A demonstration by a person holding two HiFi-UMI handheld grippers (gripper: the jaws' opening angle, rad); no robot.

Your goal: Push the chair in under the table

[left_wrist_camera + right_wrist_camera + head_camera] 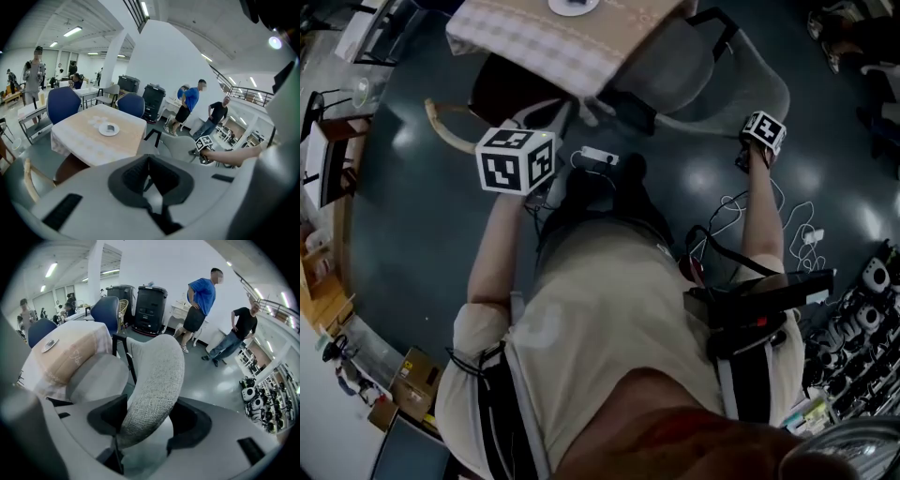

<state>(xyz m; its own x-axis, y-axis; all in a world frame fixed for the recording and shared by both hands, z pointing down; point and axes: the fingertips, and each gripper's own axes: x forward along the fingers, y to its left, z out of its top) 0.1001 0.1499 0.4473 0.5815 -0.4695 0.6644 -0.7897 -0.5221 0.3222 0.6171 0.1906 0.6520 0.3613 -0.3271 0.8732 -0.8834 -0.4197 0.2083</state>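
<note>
A grey fabric chair (675,66) stands at the table (553,42), which has a beige checked cloth; its seat reaches partly under the cloth. My right gripper (761,139) is at the chair's curved back rim (773,94). In the right gripper view the chair back (157,380) runs between the wide jaws of the right gripper (147,420), with a gap on the right side, so it is open. My left gripper (149,180) is shut on nothing, held short of the table (89,136) and beside the chair (178,147). A small plate (108,129) lies on the cloth.
A power strip with white cables (600,157) lies on the dark floor by my feet. A wooden chair (441,127) is at the table's left. Blue chairs (63,104) stand behind the table. People (199,301) and black bins (150,303) are farther back. Equipment (862,300) crowds the right.
</note>
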